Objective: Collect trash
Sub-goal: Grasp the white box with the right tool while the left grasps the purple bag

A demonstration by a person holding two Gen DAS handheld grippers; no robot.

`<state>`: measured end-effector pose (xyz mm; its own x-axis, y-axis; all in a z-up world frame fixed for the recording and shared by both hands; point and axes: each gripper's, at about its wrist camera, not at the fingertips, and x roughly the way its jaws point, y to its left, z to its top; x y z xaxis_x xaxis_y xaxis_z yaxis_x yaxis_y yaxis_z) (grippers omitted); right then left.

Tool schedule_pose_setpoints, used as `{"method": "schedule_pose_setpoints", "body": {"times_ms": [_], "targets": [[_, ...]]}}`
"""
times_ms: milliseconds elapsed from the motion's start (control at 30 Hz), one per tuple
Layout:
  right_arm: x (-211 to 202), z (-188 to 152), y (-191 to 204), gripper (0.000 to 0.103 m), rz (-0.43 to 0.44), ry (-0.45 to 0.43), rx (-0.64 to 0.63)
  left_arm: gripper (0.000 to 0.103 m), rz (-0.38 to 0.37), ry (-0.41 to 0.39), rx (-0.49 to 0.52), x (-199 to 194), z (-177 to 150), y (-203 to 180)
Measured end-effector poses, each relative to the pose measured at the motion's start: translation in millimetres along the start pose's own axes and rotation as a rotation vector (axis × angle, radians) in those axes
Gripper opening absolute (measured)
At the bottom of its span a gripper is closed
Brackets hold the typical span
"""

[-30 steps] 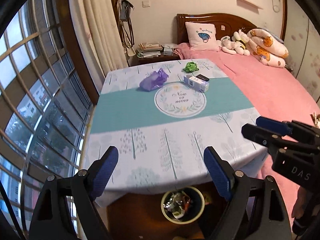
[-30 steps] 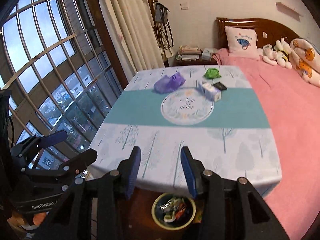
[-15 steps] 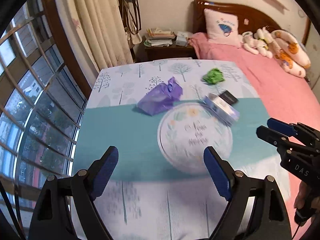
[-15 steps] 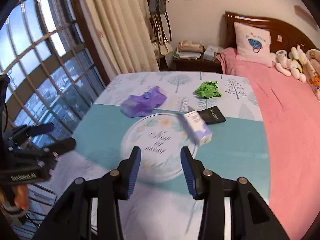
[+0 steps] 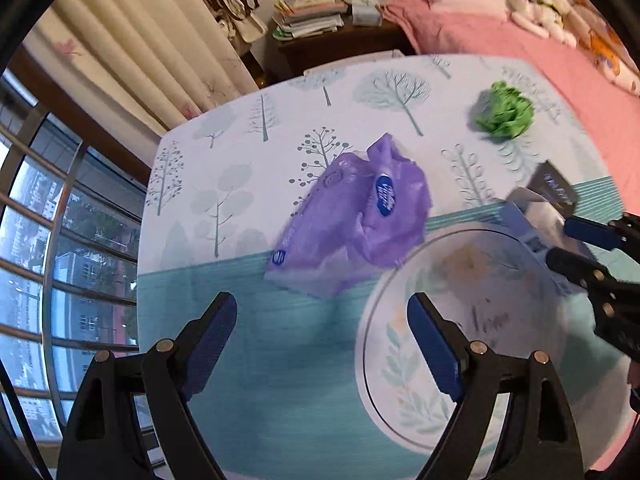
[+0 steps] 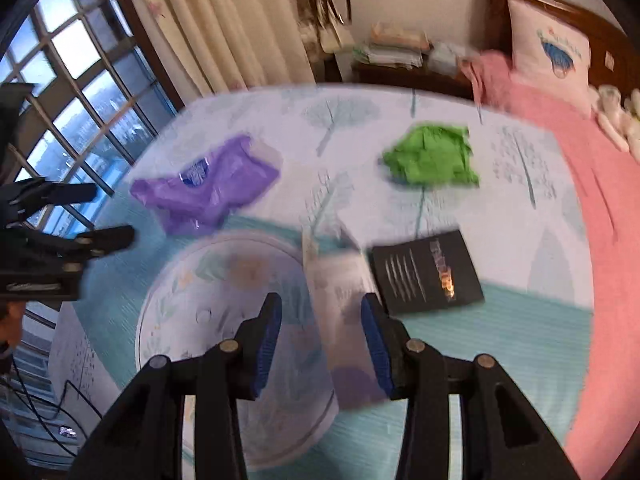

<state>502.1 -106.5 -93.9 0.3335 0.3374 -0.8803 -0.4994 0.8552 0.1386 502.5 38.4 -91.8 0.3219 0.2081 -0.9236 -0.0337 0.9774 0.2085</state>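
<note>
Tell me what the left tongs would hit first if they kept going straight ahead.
Most likely the purple plastic wrapper: it lies on the tablecloth just beyond the open left tongs, roughly centred between the pads. Depth is unclear, so they might meet the cloth just short of it.

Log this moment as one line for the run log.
left gripper: open, facing purple plastic wrapper | right gripper: open, straddling white carton | green crumpled paper, black packet: on table
</note>
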Motion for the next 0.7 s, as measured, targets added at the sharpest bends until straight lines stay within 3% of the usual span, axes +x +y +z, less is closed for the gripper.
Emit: {"method": "schedule_pose_setpoints", "body": {"times_ms": [433,467,533,700], "targets": [[-2,8,-17,0.041,0.017,0.026,-0.001,0.085,-0.044,0.111,0.020,63,39,-13],[-1,7,-18,0.041,0.012,0.036,-0.003,0.083,-0.051,0.118,0.014,66,40,-13],[2,4,-21,0.041,0.010,0.056,-0.004,0.066,-0.071,0.145,-0.007,76,44,-11],[5,1,-22,0.041,0.046,0.065,0.005,0.044,-0.101,0.143,-0.061,80,46,-8]]}}
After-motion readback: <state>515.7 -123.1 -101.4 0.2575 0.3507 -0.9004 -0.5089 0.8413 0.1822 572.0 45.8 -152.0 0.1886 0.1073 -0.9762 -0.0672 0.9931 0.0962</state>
